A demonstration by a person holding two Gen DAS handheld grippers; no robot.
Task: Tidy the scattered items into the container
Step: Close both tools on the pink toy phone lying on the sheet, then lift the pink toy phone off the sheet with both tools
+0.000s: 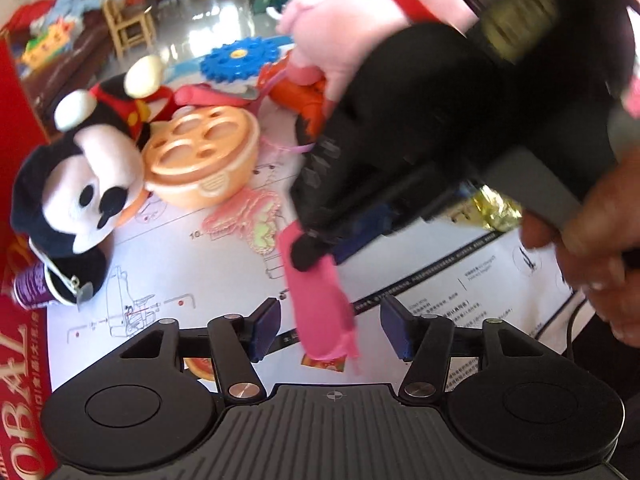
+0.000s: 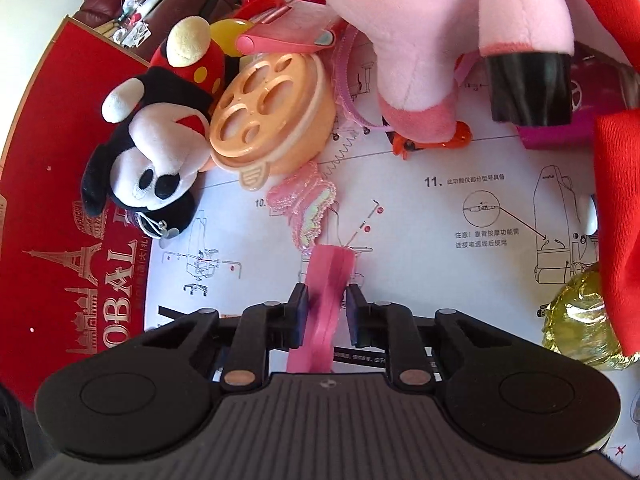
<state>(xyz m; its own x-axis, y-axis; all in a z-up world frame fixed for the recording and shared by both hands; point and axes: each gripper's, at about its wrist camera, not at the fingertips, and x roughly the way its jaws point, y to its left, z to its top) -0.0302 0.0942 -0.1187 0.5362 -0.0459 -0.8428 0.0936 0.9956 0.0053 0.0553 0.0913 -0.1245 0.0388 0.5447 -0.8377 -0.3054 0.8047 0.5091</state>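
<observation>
My right gripper is shut on a pink ribbon that trails from a pink beaded butterfly. In the left wrist view the right gripper hangs above the paper with the ribbon dangling from it. My left gripper is open and empty, its fingers either side of the hanging ribbon. A Mickey plush and an orange plastic steamer toy lie on the instruction sheet. A pink pig plush stands above.
A red box wall borders the left. A gold foil ball, an orange toy, a pink case and a blue gear lie around. A hand holds the right gripper.
</observation>
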